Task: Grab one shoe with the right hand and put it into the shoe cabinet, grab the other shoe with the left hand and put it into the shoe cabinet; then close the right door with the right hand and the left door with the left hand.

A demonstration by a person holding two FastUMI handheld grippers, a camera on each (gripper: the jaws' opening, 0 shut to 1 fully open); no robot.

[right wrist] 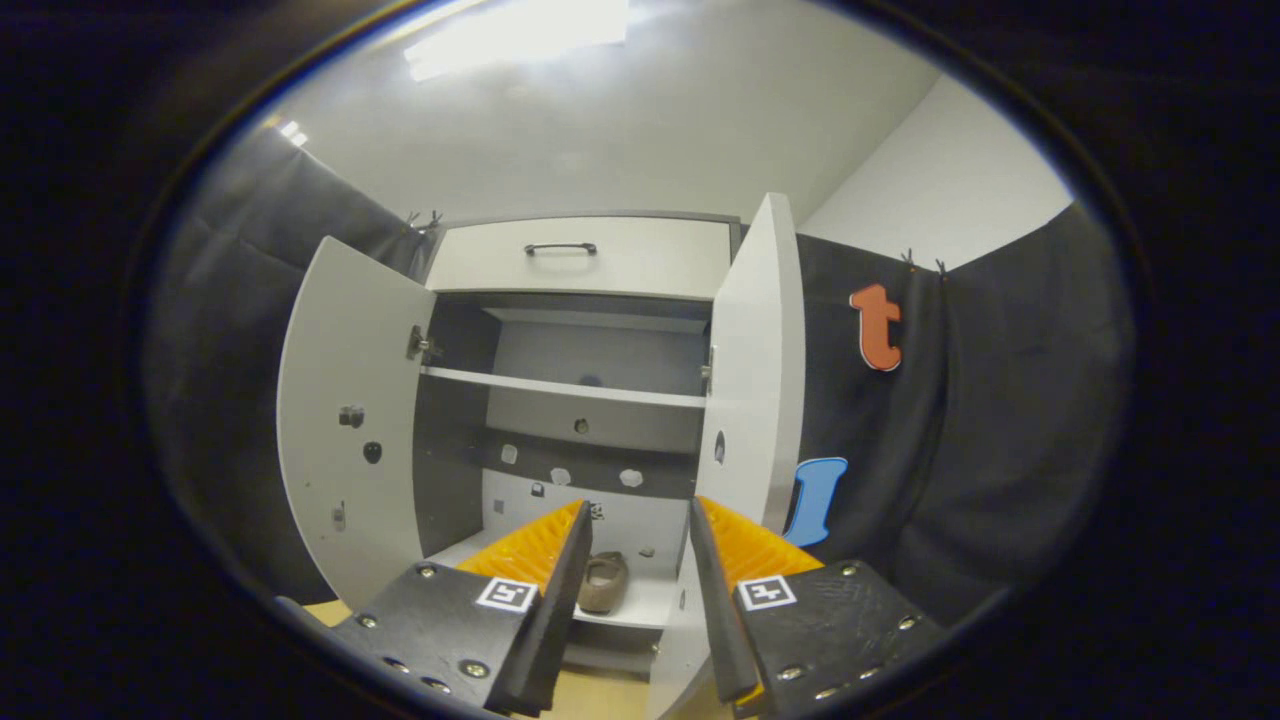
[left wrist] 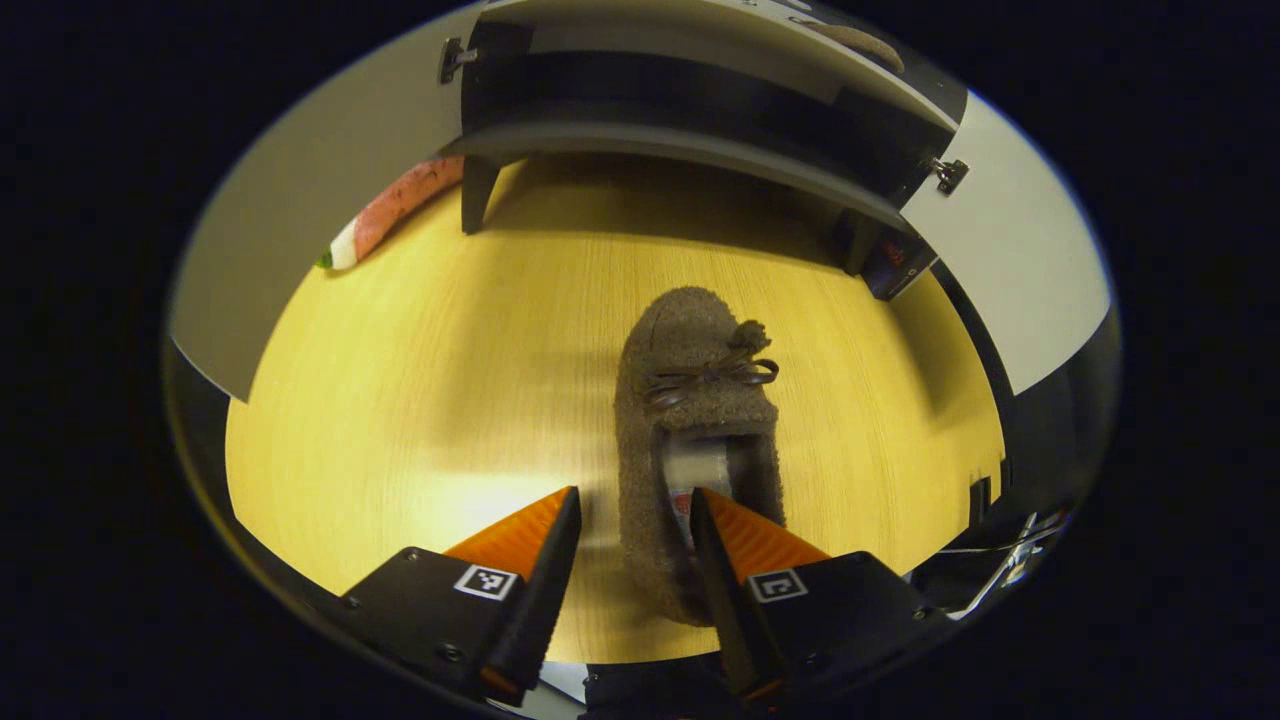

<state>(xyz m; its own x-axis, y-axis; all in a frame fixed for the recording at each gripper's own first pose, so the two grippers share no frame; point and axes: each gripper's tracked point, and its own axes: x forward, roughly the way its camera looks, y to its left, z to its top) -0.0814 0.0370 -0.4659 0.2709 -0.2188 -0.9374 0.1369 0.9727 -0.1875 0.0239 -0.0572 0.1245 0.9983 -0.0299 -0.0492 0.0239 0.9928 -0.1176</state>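
Item: brown shoe on the wood floor in front of the shoe cabinet; left gripper fingers spread, one inside the shoe's opening, one outside its wall; advise closing squarely on that wall before lifting; heel cut off from sight. Right gripper fingers apart, empty, facing the cabinet; second shoe on its bottom shelf, partly hidden.

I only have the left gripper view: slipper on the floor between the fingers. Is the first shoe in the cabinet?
Observer: Yes. In the right gripper view a shoe lies on the bottom shelf of the cabinet.
Operator: Right gripper holding anything?
Observer: No. The right gripper is open, nothing between its fingers, facing the cabinet.
Operator: Top drawer?
Observer: The drawer above the shelves is shut.
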